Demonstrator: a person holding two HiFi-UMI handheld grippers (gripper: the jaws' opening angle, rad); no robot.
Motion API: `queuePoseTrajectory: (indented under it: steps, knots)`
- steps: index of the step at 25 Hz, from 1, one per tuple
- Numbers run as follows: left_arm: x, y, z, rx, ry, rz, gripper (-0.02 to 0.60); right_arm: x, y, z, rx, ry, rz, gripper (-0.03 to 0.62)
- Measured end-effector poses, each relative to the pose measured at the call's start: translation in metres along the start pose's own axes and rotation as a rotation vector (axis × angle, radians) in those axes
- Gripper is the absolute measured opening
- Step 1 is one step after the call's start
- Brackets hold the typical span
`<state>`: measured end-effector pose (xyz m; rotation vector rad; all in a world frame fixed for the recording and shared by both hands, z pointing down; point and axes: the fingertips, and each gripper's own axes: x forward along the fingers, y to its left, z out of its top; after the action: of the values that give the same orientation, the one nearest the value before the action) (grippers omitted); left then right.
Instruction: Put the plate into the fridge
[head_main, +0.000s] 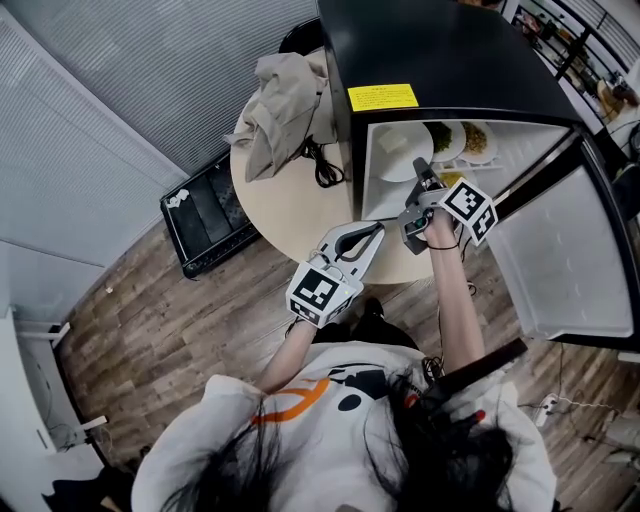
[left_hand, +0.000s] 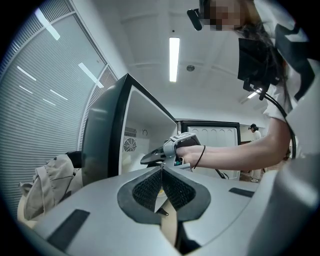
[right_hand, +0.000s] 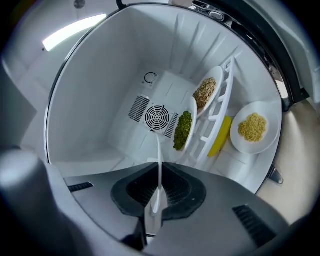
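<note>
Round beige table (head_main: 285, 205) carries the open fridge (head_main: 450, 60). Our left gripper (head_main: 375, 230) waits beside it, jaws pressed together on nothing. Our right gripper (head_main: 420, 178) pinches the white plate (head_main: 400, 150) by its rim, already inside the fridge. Pushing deeper could knock the shelved food plates (head_main: 476, 142).

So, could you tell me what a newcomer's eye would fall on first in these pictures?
The open fridge on the round table stands out, its white inside bright against the black shell. The right tongs reach into it, shut on a white plate held edge-on by its rim. Beyond, a plate of green food and a plate of yellow grains rest inside.
</note>
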<state>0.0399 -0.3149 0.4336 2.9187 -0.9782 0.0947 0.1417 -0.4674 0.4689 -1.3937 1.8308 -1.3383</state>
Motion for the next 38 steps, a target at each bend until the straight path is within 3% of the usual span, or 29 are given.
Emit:
queuePoseTrajectory:
  steps: [6,13,19,25,30,38]
  knots:
    - [-0.004,0.005,0.001,0.005,0.003,0.014,0.009,0.011,-0.001,0.004,-0.051,0.002,-0.023,0.025]
    - [-0.006,0.009,0.001,0.010,0.005,0.030,0.009,0.028,0.010,0.006,-0.225,0.015,-0.046,0.031]
    - [-0.012,0.017,0.000,0.007,0.008,0.057,0.009,0.036,0.012,0.006,-0.487,0.051,-0.119,0.074]
    - [-0.012,0.022,-0.002,-0.001,0.012,0.064,0.009,0.036,0.014,0.002,-0.664,0.110,-0.211,0.110]
    - [-0.009,0.022,-0.006,0.005,0.023,0.056,0.009,0.033,0.014,0.002,-0.887,0.138,-0.330,0.223]
    - [-0.011,0.026,-0.008,0.004,0.029,0.051,0.009,0.024,0.016,0.011,-0.945,0.085,-0.344,0.258]
